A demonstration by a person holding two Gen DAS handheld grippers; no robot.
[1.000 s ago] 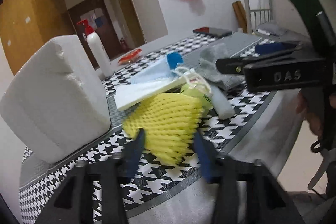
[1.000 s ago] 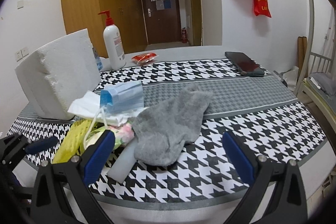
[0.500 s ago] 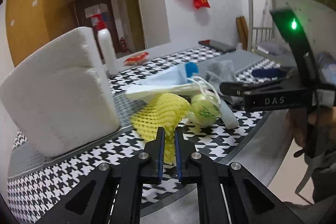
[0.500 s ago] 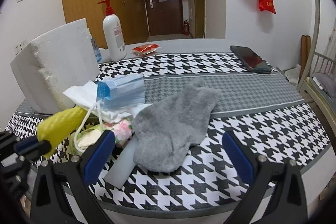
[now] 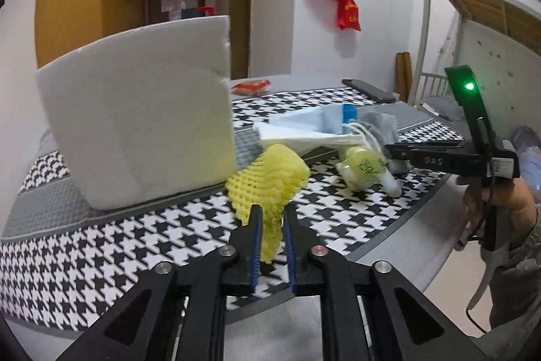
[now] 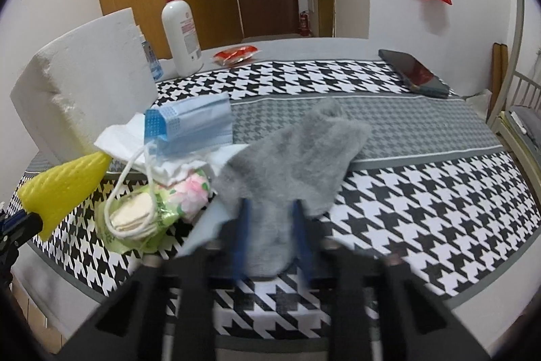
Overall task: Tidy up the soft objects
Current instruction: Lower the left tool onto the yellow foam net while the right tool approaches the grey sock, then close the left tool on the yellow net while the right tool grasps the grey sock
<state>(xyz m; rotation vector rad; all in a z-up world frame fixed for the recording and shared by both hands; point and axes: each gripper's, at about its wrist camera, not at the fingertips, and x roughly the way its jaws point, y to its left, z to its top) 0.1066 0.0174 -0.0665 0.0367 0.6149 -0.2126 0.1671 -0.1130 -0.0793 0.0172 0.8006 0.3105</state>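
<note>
My left gripper [image 5: 271, 219] is shut on a yellow foam net [image 5: 268, 181] and holds it above the houndstooth table; the net also shows at the left of the right wrist view [image 6: 62, 185]. My right gripper [image 6: 270, 212] is closed around the near end of a grey sock [image 6: 290, 158], blurred with motion. A blue face mask [image 6: 191, 120] lies on white tissues [image 6: 121, 137]. A green packet of cotton pads [image 6: 145, 215] lies under the mask's ear loop.
A white foam block [image 5: 135, 120] stands at the left. A pump bottle [image 6: 181, 32], a red packet [image 6: 236, 53] and a dark phone [image 6: 414, 73] lie further back. The table edge [image 5: 389, 246] is close in front of me.
My left gripper shut on the yellow net and pulled it up and away from the pile. My right gripper went from wide open to closed around the sock's end.
</note>
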